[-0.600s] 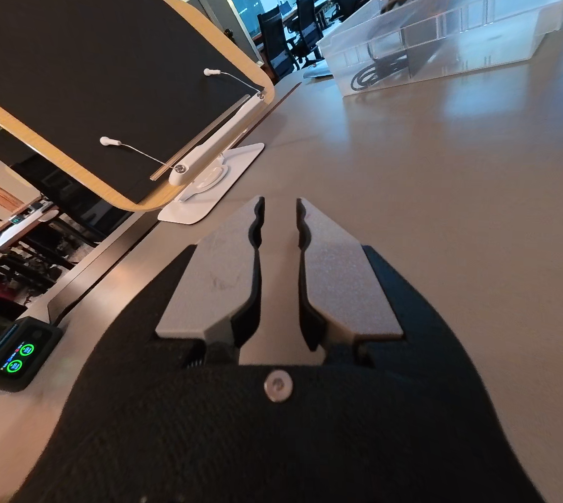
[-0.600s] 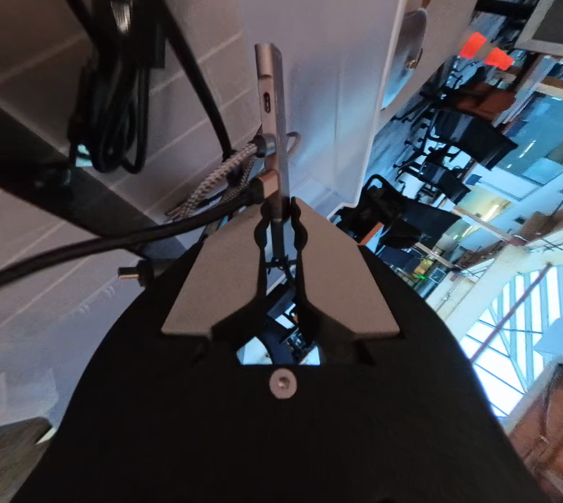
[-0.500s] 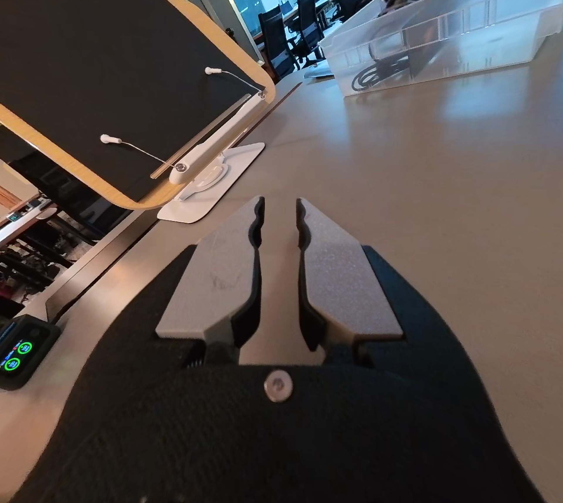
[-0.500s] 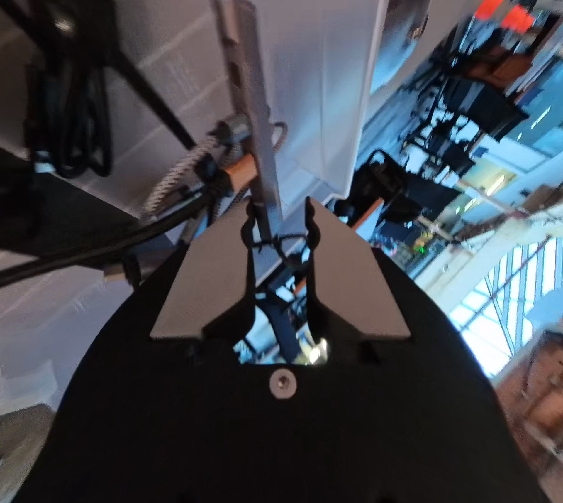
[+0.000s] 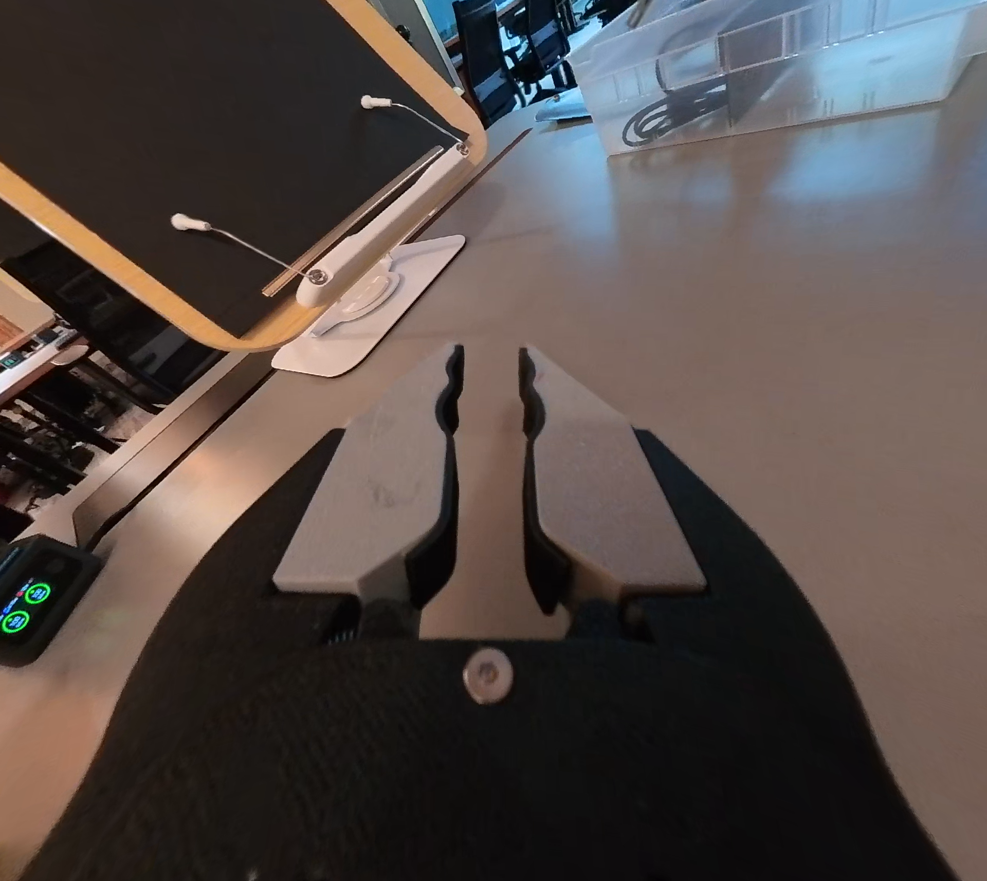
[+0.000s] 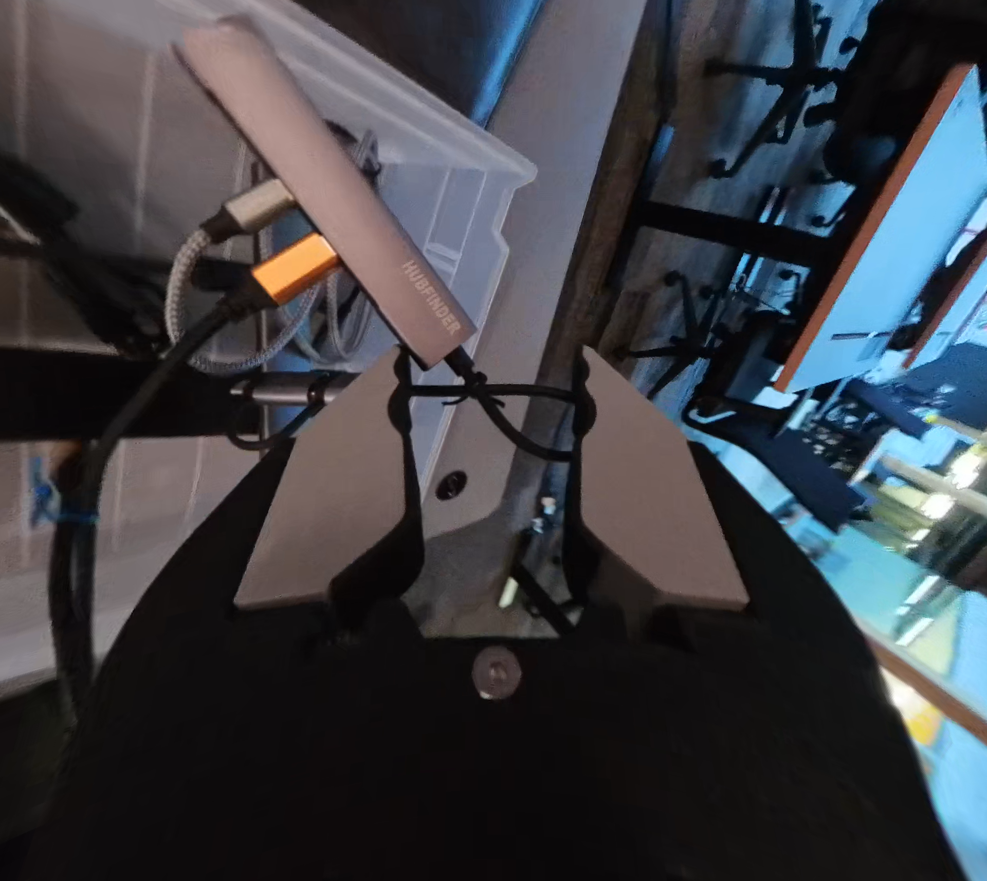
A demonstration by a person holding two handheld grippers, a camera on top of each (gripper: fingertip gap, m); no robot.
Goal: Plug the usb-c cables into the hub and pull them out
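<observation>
1. Left wrist view: my left gripper (image 5: 490,377) sits low over the table (image 5: 747,321), jaws at a narrow gap and holding nothing.
2. Same view, count: one clear bin (image 5: 801,70) at 1 o'clock, far off, with one dark coil of cable (image 5: 654,126) behind its wall; one tilted black board on a white stand (image 5: 368,305) at 10 o'clock; one small device with green rings (image 5: 32,604) at 8 o'clock.
3. Right wrist view: my right gripper (image 6: 488,383) stands wide, clamping nothing. The hub (image 6: 326,193) lies slantwise at 11 o'clock, its near end touching the left fingertip, over the bin's rim (image 6: 427,129).
4. Count: two plugs seated in the hub, one silver (image 6: 256,209) and one orange (image 6: 294,278). The hub's own thin black lead (image 6: 496,393) loops across the open jaws.
5. Risks, in my judgement: that lead may snag on a finger and drag the hub. The unheld hub may drop or twist, straining both seated plugs. Motion blur makes exact contact uncertain.
</observation>
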